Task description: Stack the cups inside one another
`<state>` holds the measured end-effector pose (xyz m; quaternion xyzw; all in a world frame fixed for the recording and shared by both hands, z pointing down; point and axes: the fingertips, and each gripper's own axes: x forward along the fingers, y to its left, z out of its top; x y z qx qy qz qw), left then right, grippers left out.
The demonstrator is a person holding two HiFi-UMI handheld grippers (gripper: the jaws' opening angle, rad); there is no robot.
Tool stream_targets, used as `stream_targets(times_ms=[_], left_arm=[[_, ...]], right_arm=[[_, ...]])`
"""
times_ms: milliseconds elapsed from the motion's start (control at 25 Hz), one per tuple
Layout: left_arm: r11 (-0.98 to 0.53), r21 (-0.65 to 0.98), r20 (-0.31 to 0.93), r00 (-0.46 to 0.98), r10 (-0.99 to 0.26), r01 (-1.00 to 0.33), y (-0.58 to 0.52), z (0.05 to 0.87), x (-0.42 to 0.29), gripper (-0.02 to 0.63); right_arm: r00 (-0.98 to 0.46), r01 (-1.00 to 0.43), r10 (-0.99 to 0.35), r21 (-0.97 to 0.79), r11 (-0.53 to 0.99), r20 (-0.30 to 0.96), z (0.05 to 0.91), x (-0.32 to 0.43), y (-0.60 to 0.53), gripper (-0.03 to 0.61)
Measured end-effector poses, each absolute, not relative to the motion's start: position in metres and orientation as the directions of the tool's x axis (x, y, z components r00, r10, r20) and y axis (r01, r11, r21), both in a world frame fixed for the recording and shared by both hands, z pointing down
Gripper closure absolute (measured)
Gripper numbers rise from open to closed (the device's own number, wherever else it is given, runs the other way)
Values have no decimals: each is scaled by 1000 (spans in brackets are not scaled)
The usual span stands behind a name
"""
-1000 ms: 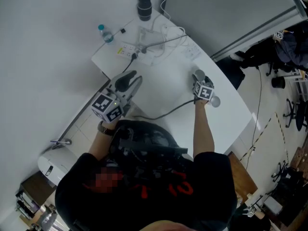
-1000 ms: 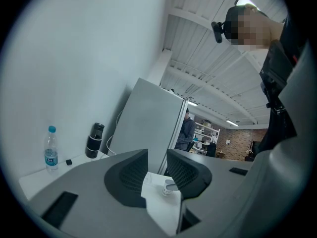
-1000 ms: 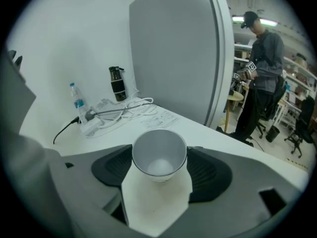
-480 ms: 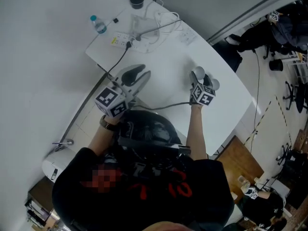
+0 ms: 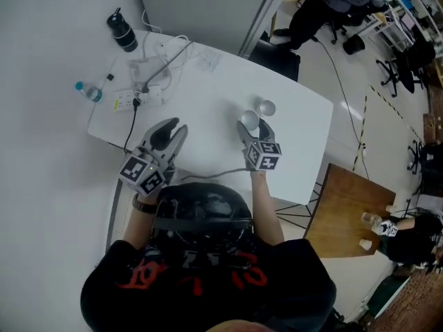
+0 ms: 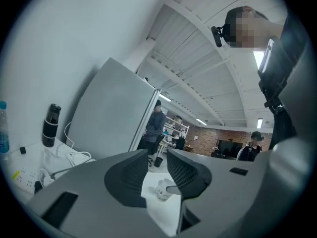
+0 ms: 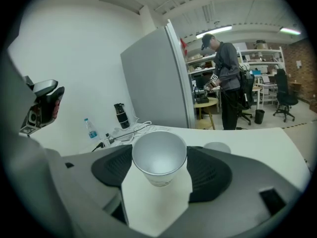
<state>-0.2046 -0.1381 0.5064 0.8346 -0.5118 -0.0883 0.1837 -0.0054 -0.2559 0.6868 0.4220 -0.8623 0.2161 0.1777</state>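
The person stands over a white rectangular surface (image 5: 208, 92) with a claw in each hand. The right claw (image 5: 252, 126) is clenched on a white paper cup (image 7: 159, 155) — both ribbed black pads press its sides, and its open mouth tips toward the hand that bears it. Just beyond it a second white paper cup (image 5: 267, 107) stands upright on the surface, apart from the held one. The left claw (image 5: 172, 128) hangs over the near left part of the surface with its jaws released and nothing gripped; through the gap one white cup shows farther off. At the far left end lie a black flask (image 5: 121, 32), a clear water bottle with a blue cap (image 5: 88, 92) and a white power strip (image 5: 126, 101) with tangled cables — all well apart from the cups.
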Motion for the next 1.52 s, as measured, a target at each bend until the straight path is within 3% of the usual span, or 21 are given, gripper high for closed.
stream_targets(times_ms=[1120,1520], left_arm=[[-637,409,40,710,-704,-654,-162,511,-101,491],[-679,391,26,745,-666,-621,-167,502,-79,491]], right_arm=[[-341,-937,-786,-116,330,515,676,138,-179,222],[-285,-958,-862,-93,272,419,617,174,-189,222]])
